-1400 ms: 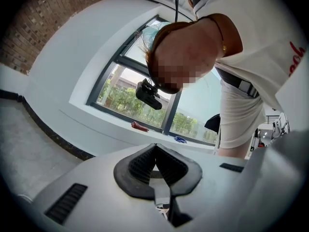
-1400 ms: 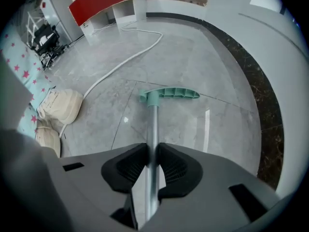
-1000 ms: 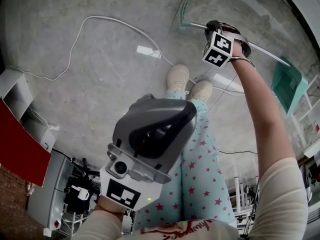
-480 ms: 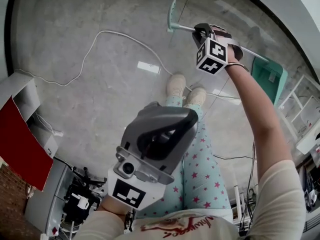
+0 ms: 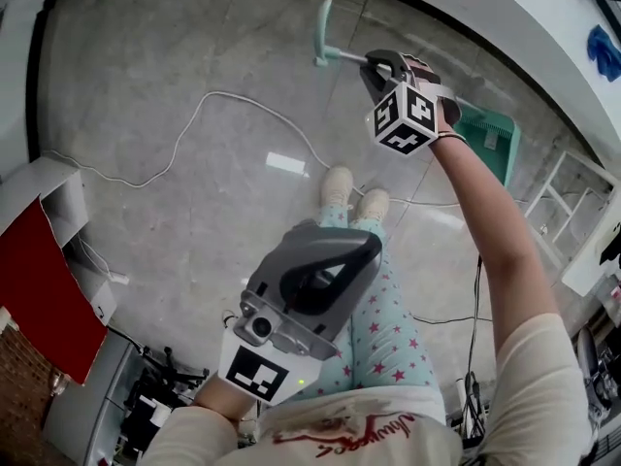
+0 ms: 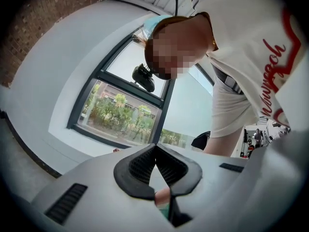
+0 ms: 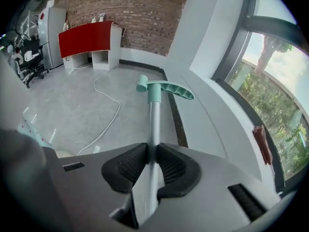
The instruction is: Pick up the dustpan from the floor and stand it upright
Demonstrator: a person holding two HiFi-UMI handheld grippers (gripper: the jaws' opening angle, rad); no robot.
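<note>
My right gripper [image 5: 376,69] is shut on the silver pole [image 7: 153,120] of the green dustpan, well above the floor. The pole's green handle [image 5: 323,29] [image 7: 164,88] sticks out past the jaws toward the wall. The green pan [image 5: 490,136] hangs at the pole's other end, behind my right hand; whether it touches the floor is hidden. In the right gripper view the pads [image 7: 171,168] press the pole from both sides. My left gripper [image 5: 340,260] is held close to my body, shut with nothing in it.
A white cable [image 5: 194,134] loops over the concrete floor. A red-fronted cabinet [image 5: 39,280] [image 7: 87,40] stands at the left by a brick wall. White shelving [image 5: 568,212] is at the right. My shoes [image 5: 340,187] are below the dustpan. A window sill [image 7: 212,124] runs along the wall.
Both grippers have risen. The right one has lifted the pole higher, and the pan has swung in nearer my right hand. The floor looks farther away.
</note>
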